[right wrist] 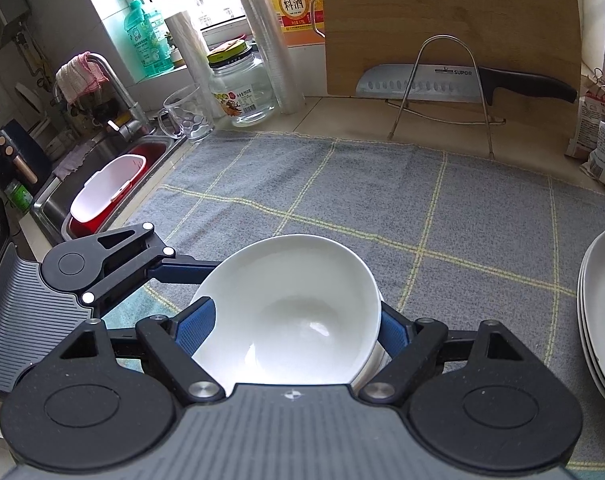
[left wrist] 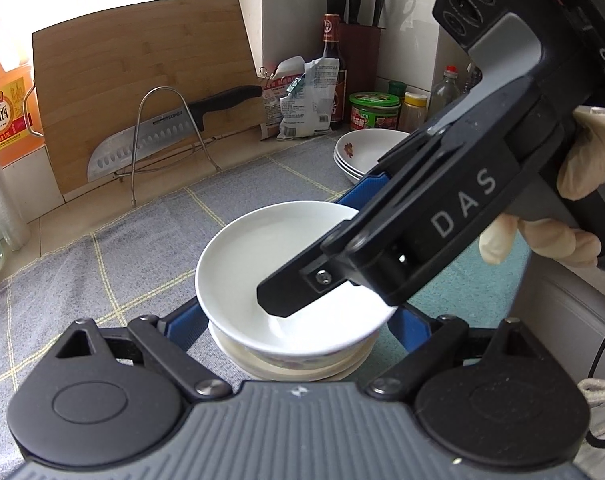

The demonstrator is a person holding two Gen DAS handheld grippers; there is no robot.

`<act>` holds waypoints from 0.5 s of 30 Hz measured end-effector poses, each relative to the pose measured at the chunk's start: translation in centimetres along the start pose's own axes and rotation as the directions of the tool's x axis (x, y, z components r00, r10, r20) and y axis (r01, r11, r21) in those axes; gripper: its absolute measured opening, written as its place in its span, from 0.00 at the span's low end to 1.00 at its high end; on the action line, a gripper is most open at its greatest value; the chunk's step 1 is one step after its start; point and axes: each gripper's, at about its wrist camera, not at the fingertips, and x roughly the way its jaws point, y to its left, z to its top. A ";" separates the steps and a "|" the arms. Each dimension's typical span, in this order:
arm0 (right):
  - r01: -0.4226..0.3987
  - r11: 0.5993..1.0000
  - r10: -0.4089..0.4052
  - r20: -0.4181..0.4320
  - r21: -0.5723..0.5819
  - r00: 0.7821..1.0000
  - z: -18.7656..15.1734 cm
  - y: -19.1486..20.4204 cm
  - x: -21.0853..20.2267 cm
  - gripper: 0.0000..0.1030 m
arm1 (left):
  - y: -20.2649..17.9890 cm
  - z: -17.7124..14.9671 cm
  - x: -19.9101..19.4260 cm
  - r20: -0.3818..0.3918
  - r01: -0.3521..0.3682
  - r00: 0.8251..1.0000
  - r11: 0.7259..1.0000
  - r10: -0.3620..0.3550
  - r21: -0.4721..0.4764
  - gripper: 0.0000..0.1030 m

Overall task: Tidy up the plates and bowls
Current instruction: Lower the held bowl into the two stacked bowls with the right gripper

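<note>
A grey checked cloth (right wrist: 382, 184) covers the kitchen counter. On it a white bowl (left wrist: 286, 260) sits nested on a lower bowl (left wrist: 294, 364). The right gripper (right wrist: 290, 326) clamps the white bowl across its rim; the left gripper (left wrist: 298, 320) brackets the stack, jaws wide, contact unclear. Plates (left wrist: 362, 152) stack far right.

L gripper (left wrist: 298, 322) jaws wide, blue pads (left wrist: 190, 326) flanking both sides. R gripper (right wrist: 290, 326) angled down from the right, pads (right wrist: 196, 326) closed in a grip; gloved hand (left wrist: 582, 184) on handle.
</note>
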 end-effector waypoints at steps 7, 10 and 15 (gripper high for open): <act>0.004 1.000 -0.004 -0.003 0.002 1.000 0.1 -0.3 0.4 0.86 | 0.1 0.0 0.4 -0.012 0.000 1.000 1.000 0.000 -0.001 0.92; 0.007 1.000 -0.007 -0.007 -0.007 1.000 0.0 -0.3 0.6 0.86 | 0.2 0.0 0.6 -0.018 0.003 1.000 1.000 -0.003 -0.007 0.92; 0.014 1.000 -0.014 -0.014 -0.023 1.000 0.0 -0.1 0.8 0.86 | 0.4 0.0 0.8 -0.024 0.008 1.000 1.000 -0.008 -0.014 0.92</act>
